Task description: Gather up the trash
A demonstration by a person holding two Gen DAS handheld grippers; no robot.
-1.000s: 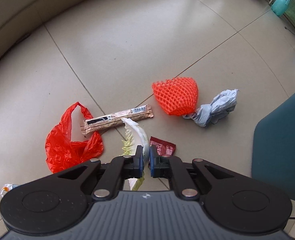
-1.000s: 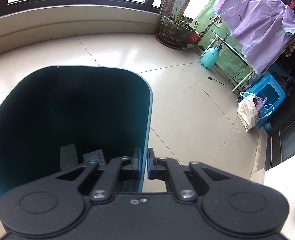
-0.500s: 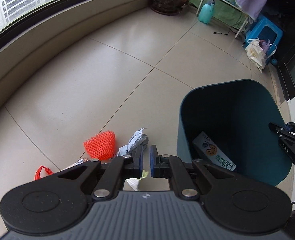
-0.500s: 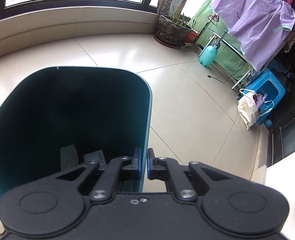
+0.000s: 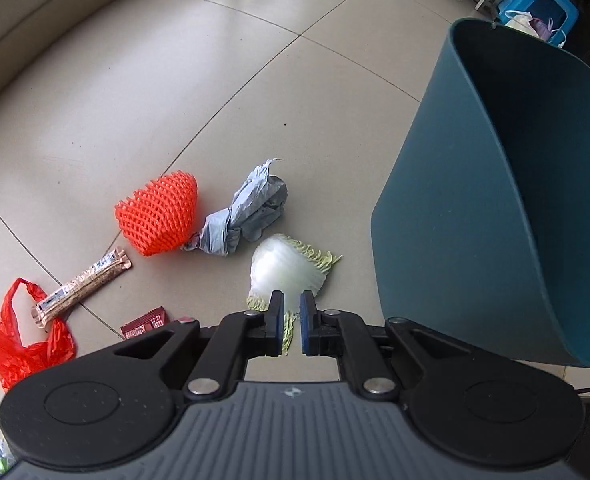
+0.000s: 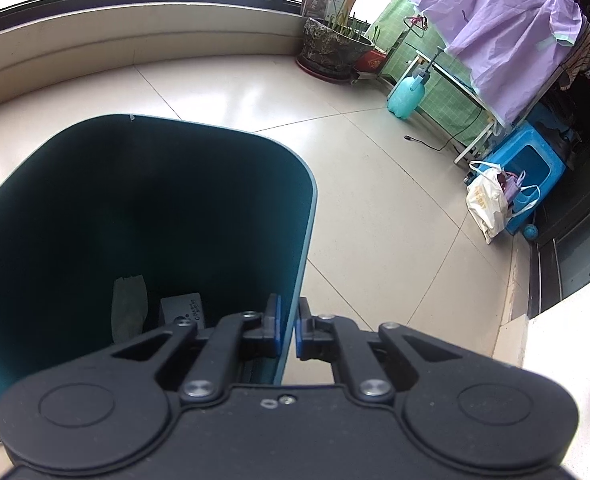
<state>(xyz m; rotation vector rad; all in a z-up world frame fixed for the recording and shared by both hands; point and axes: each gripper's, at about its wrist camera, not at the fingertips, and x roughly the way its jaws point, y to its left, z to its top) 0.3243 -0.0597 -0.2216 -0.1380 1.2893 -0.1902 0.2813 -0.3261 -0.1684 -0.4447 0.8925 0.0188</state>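
Lying loose: one cabbage leaf [image 5: 289,270], two wrappers [image 5: 83,288], one bin [image 5: 495,216].

Right gripper [image 6: 287,326] pinches teal bin [image 6: 309,216] rim; perhaps 2 scraps inside.

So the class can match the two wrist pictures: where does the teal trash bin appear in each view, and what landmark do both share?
Left wrist: teal trash bin fills the right side, tilted, beside the cabbage leaf.
Right wrist: it fills the left half, right gripper pinching its rim.
Shared landmark: the blue stool.
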